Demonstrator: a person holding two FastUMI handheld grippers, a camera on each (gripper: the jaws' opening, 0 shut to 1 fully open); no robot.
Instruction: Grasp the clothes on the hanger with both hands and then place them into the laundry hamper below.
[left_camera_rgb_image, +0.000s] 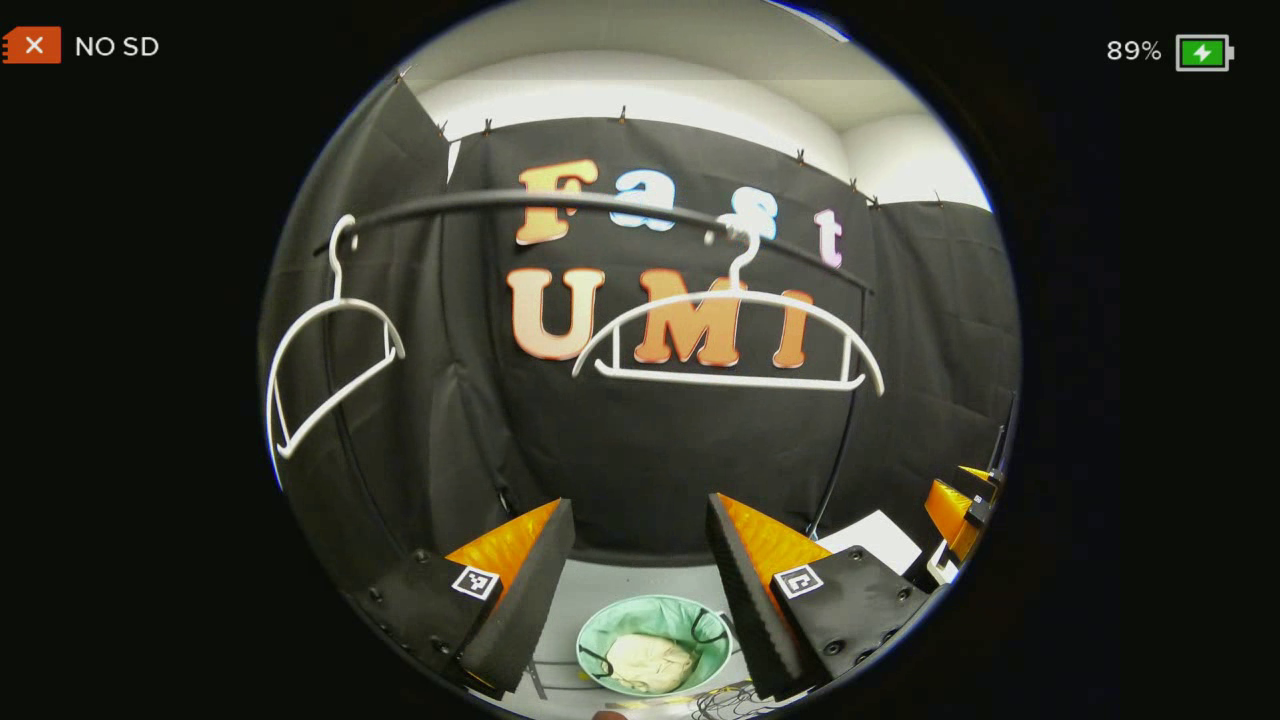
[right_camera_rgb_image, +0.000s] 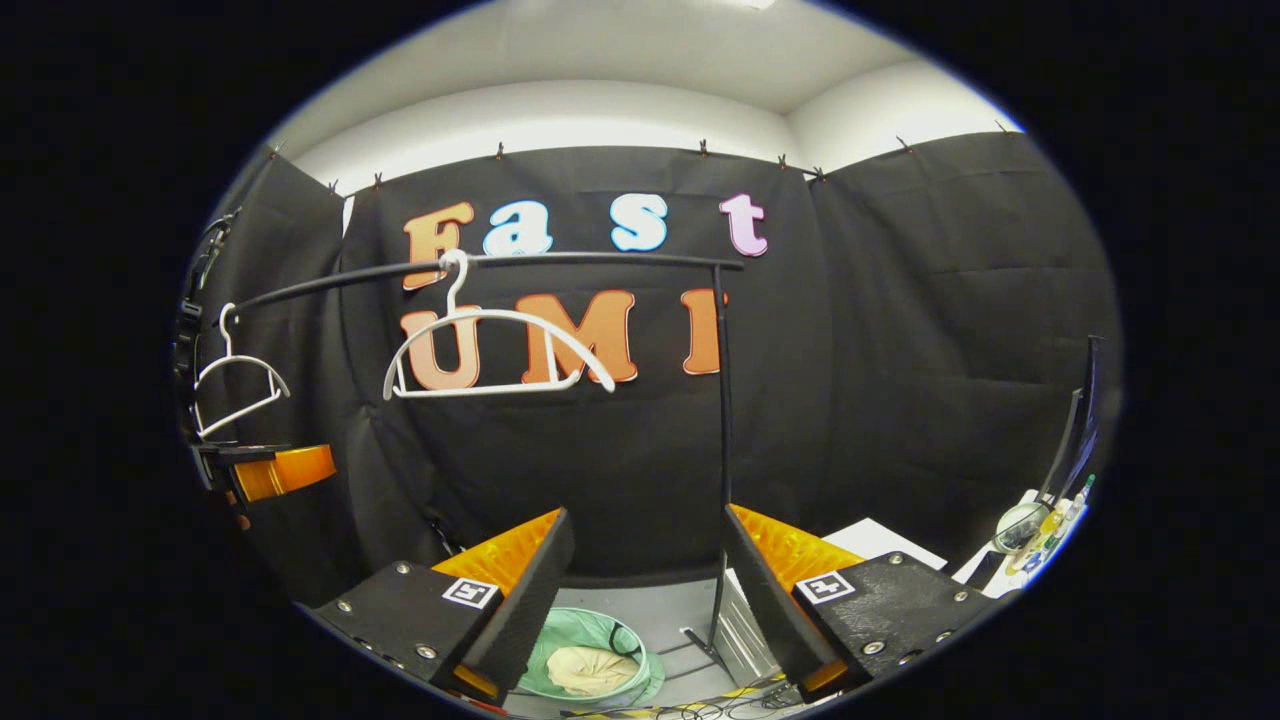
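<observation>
Cream garment (left_camera_rgb_image: 648, 662) lying in green hamper (left_camera_rgb_image: 610, 625); white hanger (left_camera_rgb_image: 728, 340) bare on rail (left_camera_rgb_image: 480, 203); left tool (left_camera_rgb_image: 640, 580), right tool (right_camera_rgb_image: 648, 580) both spread apart, empty; task apparently complete

Down on the floor sits the laundry hamper (left_camera_rgb_image: 655, 640), a round, pale green tub with dark handle loops at its rim, standing upright and open. Inside it lies the clothes (left_camera_rgb_image: 650, 662), a cream-coloured garment crumpled into a soft lump at the bottom. Above, the white plastic hanger (left_camera_rgb_image: 730, 340) hangs bare from the black rail (left_camera_rgb_image: 600, 205), level and facing forward. A second white hanger (left_camera_rgb_image: 330, 350) hangs farther left on the same rail, turned sideways and also bare.
</observation>
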